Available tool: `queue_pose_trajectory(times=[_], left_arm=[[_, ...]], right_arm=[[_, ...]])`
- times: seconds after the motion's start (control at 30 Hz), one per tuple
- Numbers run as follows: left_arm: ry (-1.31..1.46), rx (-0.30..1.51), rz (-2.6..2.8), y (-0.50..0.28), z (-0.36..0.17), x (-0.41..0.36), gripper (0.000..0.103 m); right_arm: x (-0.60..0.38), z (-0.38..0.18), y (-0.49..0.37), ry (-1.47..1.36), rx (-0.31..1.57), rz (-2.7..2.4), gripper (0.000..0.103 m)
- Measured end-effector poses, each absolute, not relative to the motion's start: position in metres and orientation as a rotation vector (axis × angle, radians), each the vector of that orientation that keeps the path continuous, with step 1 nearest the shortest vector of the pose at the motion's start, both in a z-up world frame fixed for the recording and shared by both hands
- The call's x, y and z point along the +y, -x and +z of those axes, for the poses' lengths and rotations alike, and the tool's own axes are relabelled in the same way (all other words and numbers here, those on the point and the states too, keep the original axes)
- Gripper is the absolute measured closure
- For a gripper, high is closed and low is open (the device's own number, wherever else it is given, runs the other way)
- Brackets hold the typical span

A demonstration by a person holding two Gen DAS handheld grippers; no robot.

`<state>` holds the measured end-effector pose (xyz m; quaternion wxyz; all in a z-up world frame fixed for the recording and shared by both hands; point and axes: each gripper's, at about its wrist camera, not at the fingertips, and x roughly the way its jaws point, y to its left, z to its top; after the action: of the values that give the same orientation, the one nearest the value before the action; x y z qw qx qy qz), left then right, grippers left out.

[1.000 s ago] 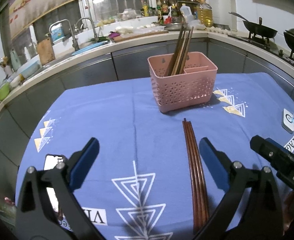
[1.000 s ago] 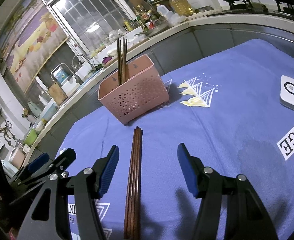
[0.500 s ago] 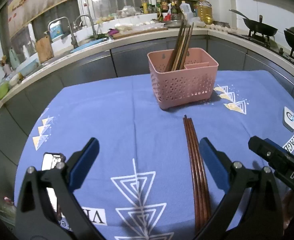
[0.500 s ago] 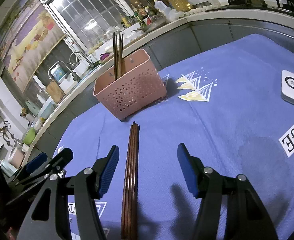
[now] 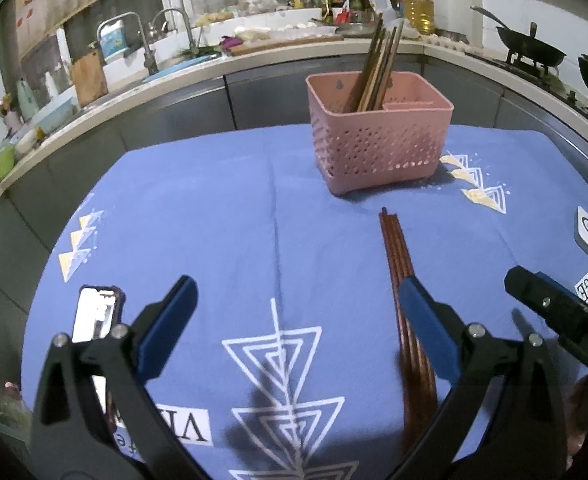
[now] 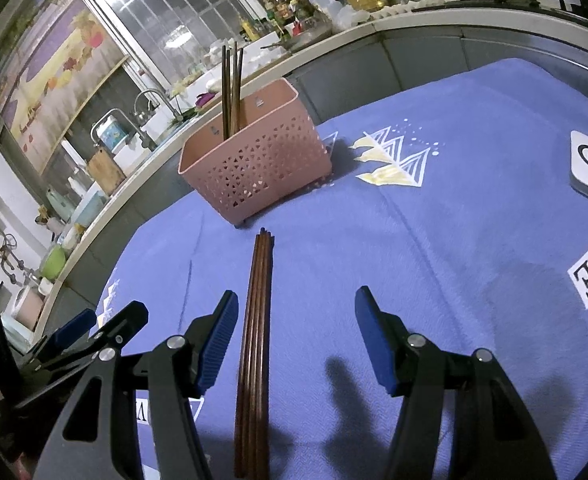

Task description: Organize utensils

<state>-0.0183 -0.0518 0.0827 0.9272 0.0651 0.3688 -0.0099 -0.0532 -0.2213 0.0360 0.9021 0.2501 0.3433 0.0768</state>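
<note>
One pink basket stands at twelve o'clock. One bundle of chopsticks lies below it; their number is unclear.

Matt woven blue cloth, perforated pink plastic basket, glossy, probably lacquered-wood chopsticks

Brown chopsticks lie bundled before the pink basket holding more.

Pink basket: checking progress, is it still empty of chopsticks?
No, several chopsticks already stand upright in the pink basket.
</note>
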Motion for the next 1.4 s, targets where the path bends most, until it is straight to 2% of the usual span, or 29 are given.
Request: queue_pose_trajectory(times=[0.63, 0.7, 1.03, 1.4], left_arm=[[-0.132, 0.808, 0.034, 0.002, 0.066, -0.032, 0.006], [-0.134, 0.808, 0.039, 0.001, 0.065, -0.032, 0.006], [-0.142, 0.810, 0.057, -0.001, 0.062, -0.030, 0.006], [-0.145, 0.809, 0.073, -0.002, 0.060, -0.027, 0.006]], right_arm=[[-0.188, 0.027, 0.038, -0.414, 0.778, 0.228, 0.042], [-0.183, 0.025, 0.038, -0.392, 0.784, 0.238, 0.043], [-0.163, 0.009, 0.035, -0.279, 0.857, 0.269, 0.064], [-0.151, -0.002, 0.038, -0.172, 0.875, 0.243, 0.067]])
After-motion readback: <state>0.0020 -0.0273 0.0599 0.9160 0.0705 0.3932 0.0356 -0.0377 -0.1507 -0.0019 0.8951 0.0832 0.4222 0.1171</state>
